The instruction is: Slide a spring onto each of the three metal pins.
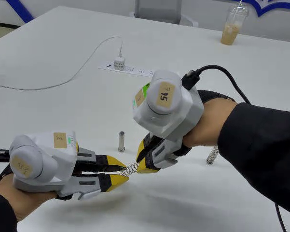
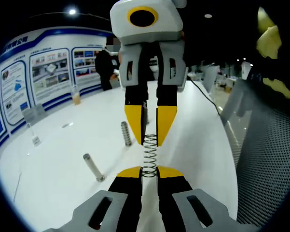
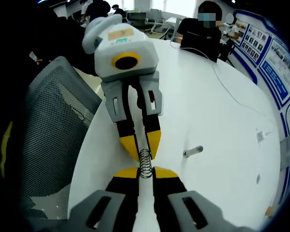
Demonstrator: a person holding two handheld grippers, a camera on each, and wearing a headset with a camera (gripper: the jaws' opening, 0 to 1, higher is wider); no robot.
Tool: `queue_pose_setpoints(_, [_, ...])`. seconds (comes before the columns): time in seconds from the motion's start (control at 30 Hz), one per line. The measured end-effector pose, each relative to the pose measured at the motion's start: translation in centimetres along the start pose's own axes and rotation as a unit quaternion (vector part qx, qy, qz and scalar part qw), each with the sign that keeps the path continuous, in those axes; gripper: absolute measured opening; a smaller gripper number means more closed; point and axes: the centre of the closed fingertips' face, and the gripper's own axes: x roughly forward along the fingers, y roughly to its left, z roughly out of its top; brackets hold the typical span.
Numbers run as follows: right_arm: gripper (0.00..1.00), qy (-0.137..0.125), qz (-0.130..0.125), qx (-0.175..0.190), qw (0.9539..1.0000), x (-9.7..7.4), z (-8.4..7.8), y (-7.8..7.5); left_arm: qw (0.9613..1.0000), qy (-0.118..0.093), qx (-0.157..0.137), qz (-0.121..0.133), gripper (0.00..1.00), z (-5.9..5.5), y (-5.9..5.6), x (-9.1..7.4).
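A short metal spring stretches between my two grippers above the white table. My left gripper comes in from the lower left and is shut on one end of it. My right gripper is shut on the other end. I cannot tell whether a pin runs inside this spring. A bare metal pin stands upright just behind the grippers. By my right sleeve another pin wears a spring.
A power strip with a white plug and cable lies farther back. A cup of iced drink stands at the far right edge. A mesh chair sits beside the table, and people stand or sit in the background.
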Motion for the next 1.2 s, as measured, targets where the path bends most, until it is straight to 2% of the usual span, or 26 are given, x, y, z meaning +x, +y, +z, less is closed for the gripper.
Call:
queue_pose_setpoints(0.3, [0.11, -0.007, -0.003, -0.016, 0.9998, -0.1, 1.7, 0.1, 1.0000, -0.003, 0.002, -0.002, 0.11, 0.3, -0.1, 0.3])
queue_pose_setpoints(0.47, [0.12, -0.007, -0.004, -0.020, 0.9998, -0.1, 2.0, 0.1, 1.0000, -0.007, 0.000, -0.001, 0.11, 0.4, -0.1, 0.3])
queue_pose_setpoints(0.77, [0.16, -0.005, 0.003, -0.018, 0.9998, 0.1, 1.8, 0.3, 0.9999, -0.010, -0.002, 0.001, 0.11, 0.4, 0.0, 0.4])
queue_pose_setpoints(1.2, [0.15, 0.004, 0.007, -0.012, 0.9999, 0.7, 1.1, 0.3, 0.9998, -0.019, 0.003, 0.001, 0.11, 1.3, 0.1, 0.3])
